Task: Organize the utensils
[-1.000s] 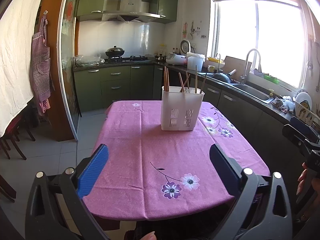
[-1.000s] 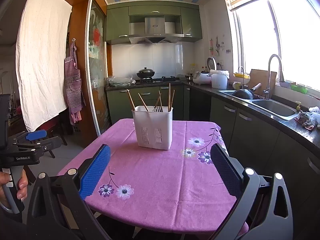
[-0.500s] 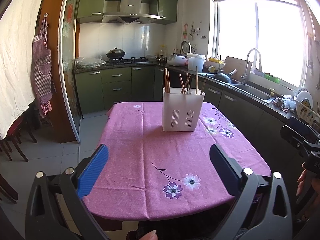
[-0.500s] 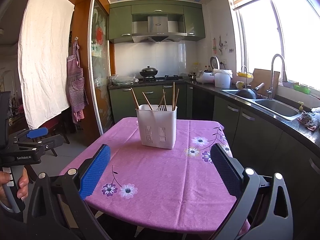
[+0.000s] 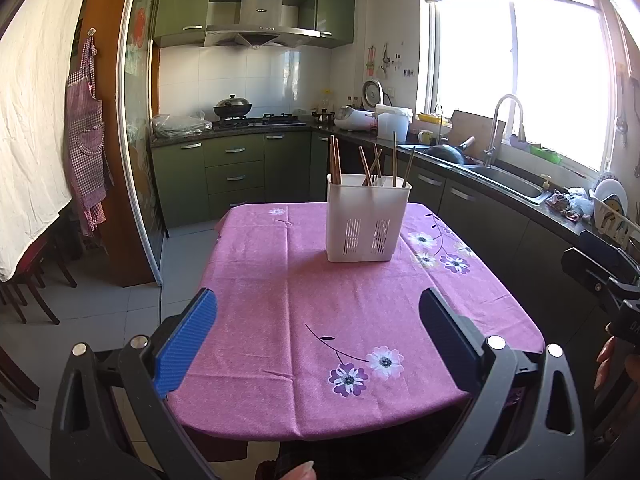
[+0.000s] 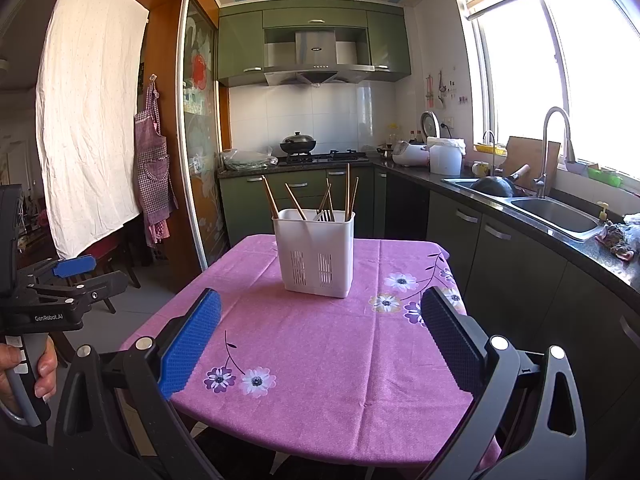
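White plastic, your utensil caddy (image 5: 367,218) stands upright at twelve o'clock from the left gripper (image 5: 318,334), well apart on the pink-clothed surface (image 5: 320,320); chopsticks (image 5: 335,160) lean loosely inside. That gripper is spread wide, holding nothing.

From the right wrist, the caddy sits at eleven o'clock, a fork (image 6: 325,215) among the sticks. Your right gripper (image 6: 320,338) is equally wide and empty. Reach in crooked and you could knock the light caddy over, or drag the cloth and topple it.
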### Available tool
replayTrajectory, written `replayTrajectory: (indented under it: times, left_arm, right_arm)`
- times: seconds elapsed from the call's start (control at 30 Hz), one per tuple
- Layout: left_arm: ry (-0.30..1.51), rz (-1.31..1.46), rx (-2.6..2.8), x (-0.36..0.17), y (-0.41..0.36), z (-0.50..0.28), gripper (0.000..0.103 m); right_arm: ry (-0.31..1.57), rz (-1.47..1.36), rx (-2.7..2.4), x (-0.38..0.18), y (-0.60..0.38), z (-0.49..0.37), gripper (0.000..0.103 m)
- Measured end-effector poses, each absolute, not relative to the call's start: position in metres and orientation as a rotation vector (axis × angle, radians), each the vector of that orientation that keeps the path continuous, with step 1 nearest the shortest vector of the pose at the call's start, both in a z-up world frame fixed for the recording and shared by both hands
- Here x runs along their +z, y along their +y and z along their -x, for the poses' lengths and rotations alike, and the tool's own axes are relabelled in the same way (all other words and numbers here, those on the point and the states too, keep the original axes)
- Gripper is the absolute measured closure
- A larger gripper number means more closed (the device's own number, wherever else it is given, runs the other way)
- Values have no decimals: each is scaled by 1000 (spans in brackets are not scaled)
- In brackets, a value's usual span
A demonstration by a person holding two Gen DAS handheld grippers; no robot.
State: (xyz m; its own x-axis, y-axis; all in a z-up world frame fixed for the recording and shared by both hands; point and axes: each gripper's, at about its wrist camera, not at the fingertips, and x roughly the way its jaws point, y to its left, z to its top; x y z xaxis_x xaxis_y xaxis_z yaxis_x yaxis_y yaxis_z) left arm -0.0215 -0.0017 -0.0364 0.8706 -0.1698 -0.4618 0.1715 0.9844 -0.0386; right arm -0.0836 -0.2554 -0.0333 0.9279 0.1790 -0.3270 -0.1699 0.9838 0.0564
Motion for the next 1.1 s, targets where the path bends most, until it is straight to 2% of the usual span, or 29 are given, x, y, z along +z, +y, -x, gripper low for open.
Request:
replayTrajectory:
  times: [1.1]
  left_arm:
    - [489,-11,-169,-39,3,19,7]
  right_arm:
    - [357,-26,195,-40,-254,78,5]
